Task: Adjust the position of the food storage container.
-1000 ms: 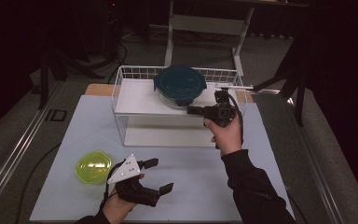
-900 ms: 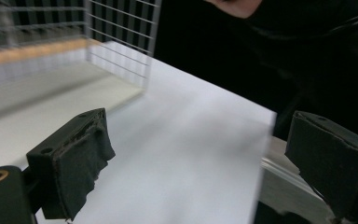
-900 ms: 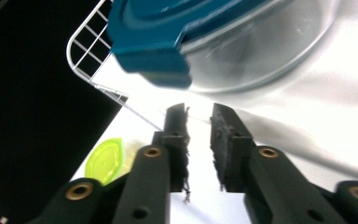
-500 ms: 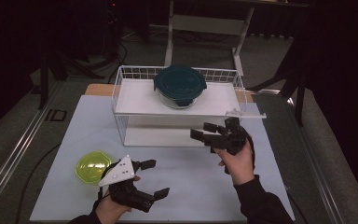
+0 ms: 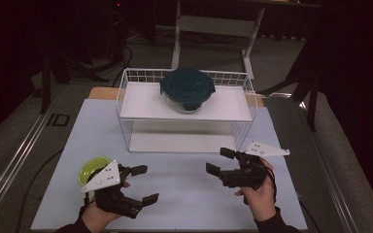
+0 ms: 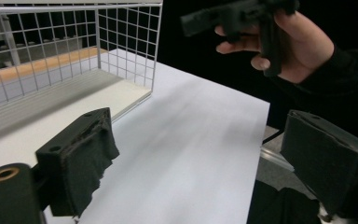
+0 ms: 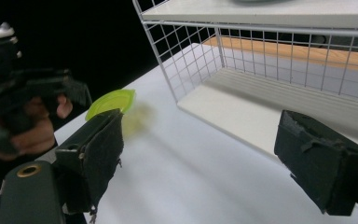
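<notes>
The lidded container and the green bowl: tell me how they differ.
The lidded container stands on the top shelf of the white wire rack; the green bowl sits on the white table mat beside the left gripper. The container wears a dark teal lid; the bowl is open and bright yellow-green. The container looks larger. Both are round, and neither is held.

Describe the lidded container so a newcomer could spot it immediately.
Find the white wire rack standing at the far middle of the table. On its upper shelf, about midway along, sits a round clear container with a dark teal lid. It is the sole thing on the rack; the other dish, a yellow-green bowl, lies low on the table by the left gripper.
</notes>
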{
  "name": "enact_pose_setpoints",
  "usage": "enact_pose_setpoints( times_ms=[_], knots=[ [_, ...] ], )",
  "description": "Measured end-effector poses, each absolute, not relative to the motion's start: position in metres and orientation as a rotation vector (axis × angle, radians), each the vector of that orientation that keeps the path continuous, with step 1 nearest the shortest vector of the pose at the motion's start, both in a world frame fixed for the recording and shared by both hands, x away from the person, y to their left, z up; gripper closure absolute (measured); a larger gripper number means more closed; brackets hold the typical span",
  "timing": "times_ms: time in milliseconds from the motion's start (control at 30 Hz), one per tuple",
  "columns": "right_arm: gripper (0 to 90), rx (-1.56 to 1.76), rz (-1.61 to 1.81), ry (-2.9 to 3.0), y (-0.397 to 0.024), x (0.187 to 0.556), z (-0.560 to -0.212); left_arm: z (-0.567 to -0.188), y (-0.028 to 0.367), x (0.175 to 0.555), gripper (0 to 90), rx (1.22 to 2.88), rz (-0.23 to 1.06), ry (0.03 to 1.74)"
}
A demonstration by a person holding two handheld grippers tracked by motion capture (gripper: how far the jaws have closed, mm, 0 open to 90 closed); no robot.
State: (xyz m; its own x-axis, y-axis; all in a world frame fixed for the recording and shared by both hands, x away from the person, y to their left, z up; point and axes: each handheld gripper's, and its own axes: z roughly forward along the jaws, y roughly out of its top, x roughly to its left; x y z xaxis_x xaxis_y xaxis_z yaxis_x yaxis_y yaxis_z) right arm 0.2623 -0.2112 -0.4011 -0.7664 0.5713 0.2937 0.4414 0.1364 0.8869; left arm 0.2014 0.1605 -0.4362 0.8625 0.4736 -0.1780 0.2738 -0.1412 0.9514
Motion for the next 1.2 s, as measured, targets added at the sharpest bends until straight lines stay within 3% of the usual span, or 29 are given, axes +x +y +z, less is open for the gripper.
enact_pose_setpoints(
  times_ms=[300, 400, 467, 500, 600, 667, 867, 1200],
  knots=[
    [14.8, 0.972, 1.709, 2.26, -0.224, 0.24, -0.409, -0.434, 0.208, 0.2, 19.7, 1.737, 0.257, 0.62],
    [14.8, 0.983, 1.726, 2.245, -0.23, 0.234, -0.412, -0.436, 0.221, 0.199, 27.3, 1.744, 0.282, 0.638],
    [14.8, 0.977, 1.715, 2.241, -0.233, 0.229, -0.413, -0.437, 0.23, 0.198, 40.6, 1.754, 0.304, 0.645],
    [14.8, 0.977, 1.715, 2.241, -0.233, 0.229, -0.413, -0.438, 0.234, 0.198, 40.6, 1.762, 0.314, 0.652],
    [14.8, 0.978, 1.724, 2.238, -0.238, 0.224, -0.415, -0.442, 0.248, 0.196, 58.0, 1.767, 0.345, 0.678],
    [14.8, 0.976, 1.737, 2.238, -0.239, 0.223, -0.415, -0.445, 0.259, 0.197, 60.9, 1.762, 0.358, 0.711],
    [14.8, 0.981, 1.732, 2.24, -0.241, 0.222, -0.418, -0.462, 0.293, 0.2, 83.7, 1.773, 0.42, 0.831],
    [14.8, 0.999, 1.728, 2.252, -0.24, 0.224, -0.421, -0.495, 0.345, 0.201, 89.2, 1.773, 0.532, 1.048]
  ],
)
